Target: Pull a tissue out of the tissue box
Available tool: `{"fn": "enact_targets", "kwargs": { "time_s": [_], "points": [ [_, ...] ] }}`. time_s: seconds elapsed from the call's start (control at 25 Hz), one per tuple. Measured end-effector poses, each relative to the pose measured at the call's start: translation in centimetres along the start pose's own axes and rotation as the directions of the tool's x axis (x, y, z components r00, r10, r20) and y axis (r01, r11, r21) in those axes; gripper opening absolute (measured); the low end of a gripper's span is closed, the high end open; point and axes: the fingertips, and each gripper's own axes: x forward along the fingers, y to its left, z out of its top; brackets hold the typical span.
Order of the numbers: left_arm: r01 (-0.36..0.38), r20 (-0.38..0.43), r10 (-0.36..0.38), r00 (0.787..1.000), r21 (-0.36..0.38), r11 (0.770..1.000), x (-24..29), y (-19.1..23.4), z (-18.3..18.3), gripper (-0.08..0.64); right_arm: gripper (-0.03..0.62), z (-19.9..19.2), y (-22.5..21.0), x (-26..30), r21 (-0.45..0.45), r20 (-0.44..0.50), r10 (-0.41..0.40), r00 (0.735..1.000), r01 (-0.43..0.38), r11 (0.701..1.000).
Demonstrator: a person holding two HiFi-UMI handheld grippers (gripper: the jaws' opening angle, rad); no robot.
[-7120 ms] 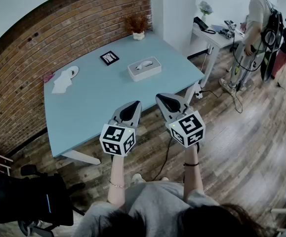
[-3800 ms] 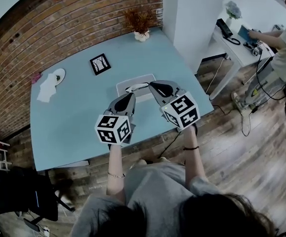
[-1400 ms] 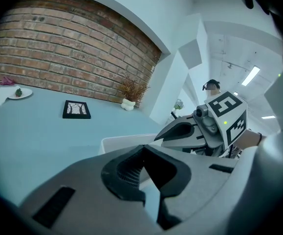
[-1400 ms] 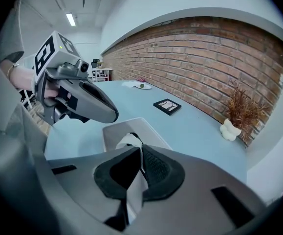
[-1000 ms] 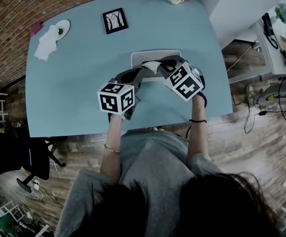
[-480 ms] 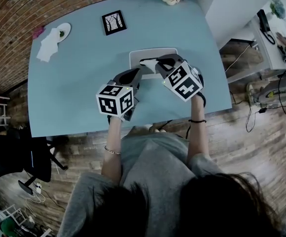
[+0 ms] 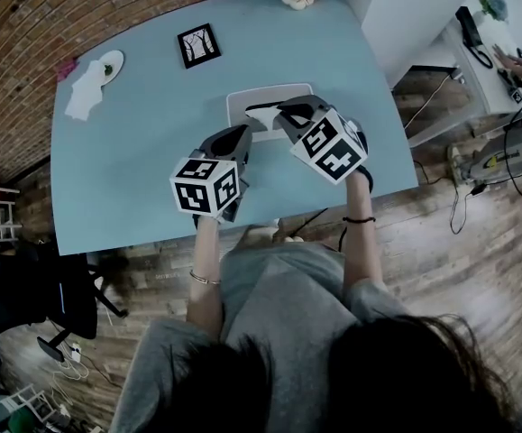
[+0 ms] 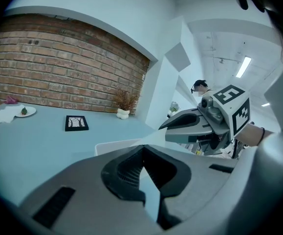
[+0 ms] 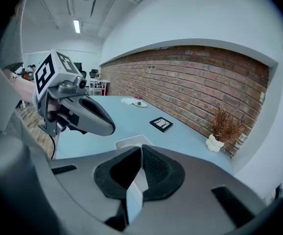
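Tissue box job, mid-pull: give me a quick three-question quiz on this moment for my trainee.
1. True or false: the right tongs are shut on a tissue.
2. Seen from the person, where does the framed picture lie relative to the tissue box? A: farther and to the left. B: nearer and to the right. C: on top of it.
3. Fill in: the left tongs are shut and hold ____.
Key: 1 true; 2 A; 3 nothing.
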Motion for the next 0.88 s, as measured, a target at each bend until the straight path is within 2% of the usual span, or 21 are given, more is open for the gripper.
{"fn": "enact_targets", "kwargs": {
  "time_s": [0.36,0.88],
  "points": [
    [-0.021,0.036,0.021,0.999,0.005,1.000,-1.3,-1.1,0.6,0.003,0.003,-0.2,0.2,-1.9,-0.016,0.012,-0.033,0.999,0.033,0.999],
    [-0.032,0.083,0.030,0.996,0.018,0.999,-3.1,-2.9,1.3,0.003,0.003,0.9,0.2,-4.2,-0.039,0.054,-0.124,0.991,0.126,0.991]
  ]
}}
